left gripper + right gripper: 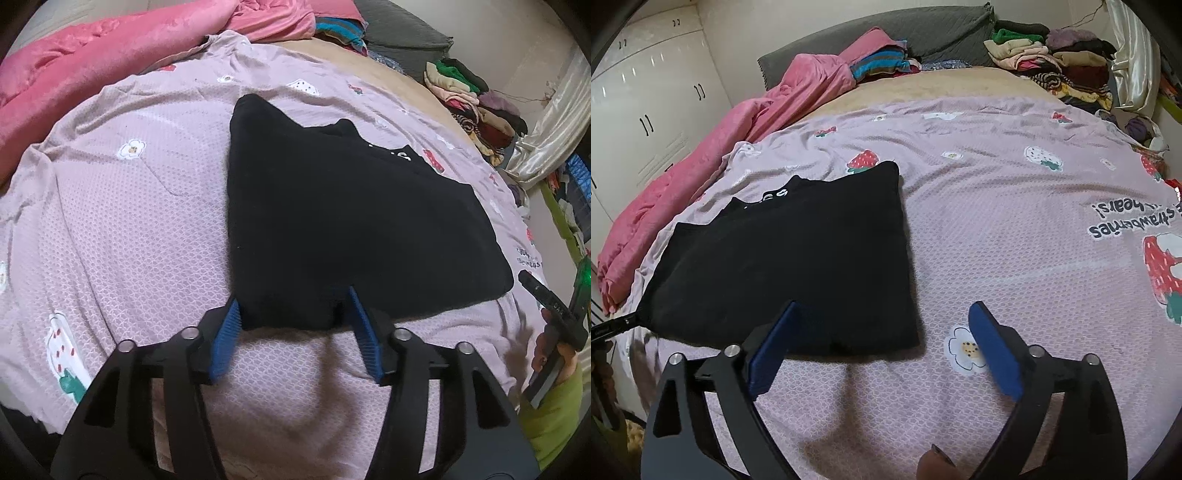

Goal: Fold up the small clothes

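A black garment (351,221) (798,258) with white lettering near its collar lies folded flat on the purple strawberry-print sheet (129,221) (1034,229). My left gripper (293,295) is open at the garment's near edge. A corner of the cloth lies between its blue pads (225,339), and they do not pinch it. My right gripper (884,306) stands wide open at the garment's near right corner, its left finger over the black cloth and its right finger over bare sheet. In the left wrist view a hand in a green sleeve holds the right gripper's body (554,314).
A pink quilt (92,55) (701,155) is bunched along the far left of the bed. A pile of mixed clothes (469,103) (1052,62) sits at the far right, beside a grey headboard (923,37). White wardrobe doors (646,110) stand on the left.
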### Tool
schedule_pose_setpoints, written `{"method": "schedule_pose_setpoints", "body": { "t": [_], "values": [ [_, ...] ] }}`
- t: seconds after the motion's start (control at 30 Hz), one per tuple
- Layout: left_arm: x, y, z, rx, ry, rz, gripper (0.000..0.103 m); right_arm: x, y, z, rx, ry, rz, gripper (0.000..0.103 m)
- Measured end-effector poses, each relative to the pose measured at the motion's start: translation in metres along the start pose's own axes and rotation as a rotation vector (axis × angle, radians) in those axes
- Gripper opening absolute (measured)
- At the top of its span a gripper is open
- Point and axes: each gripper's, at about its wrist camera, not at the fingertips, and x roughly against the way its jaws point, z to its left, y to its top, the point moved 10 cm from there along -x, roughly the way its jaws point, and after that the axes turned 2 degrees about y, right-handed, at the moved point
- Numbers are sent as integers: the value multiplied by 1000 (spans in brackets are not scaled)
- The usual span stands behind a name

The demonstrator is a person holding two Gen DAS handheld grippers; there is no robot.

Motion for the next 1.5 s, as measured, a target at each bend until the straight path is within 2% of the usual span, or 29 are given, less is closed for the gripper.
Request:
{"method": "schedule_pose_setpoints", "body": {
  "t": [0.13,0.37,0.43,0.5,0.77,0.97,1.23,1.5],
  "values": [
    [5,1,-6,-10,3,-12,65,4,0,-2,4,-15,-6,97],
    [13,3,-13,-24,6,-31,76,12,-2,-5,9,-31,-22,98],
    [16,4,-16,-32,2,-38,87,15,-2,-4,11,-31,-28,98],
    [20,5,-18,-42,12,-47,92,18,-1,-4,13,-30,-34,98],
    [29,7,-23,-65,28,-67,93,32,2,6,36,-19,-61,98],
    [38,7,-20,-78,45,-86,93,40,4,28,73,8,-75,98],
    [52,8,-6,-64,66,-122,93,38,2,73,131,70,-69,99],
    [67,7,11,-55,107,-162,93,29,-14,135,210,161,-34,98]
  ]
}}
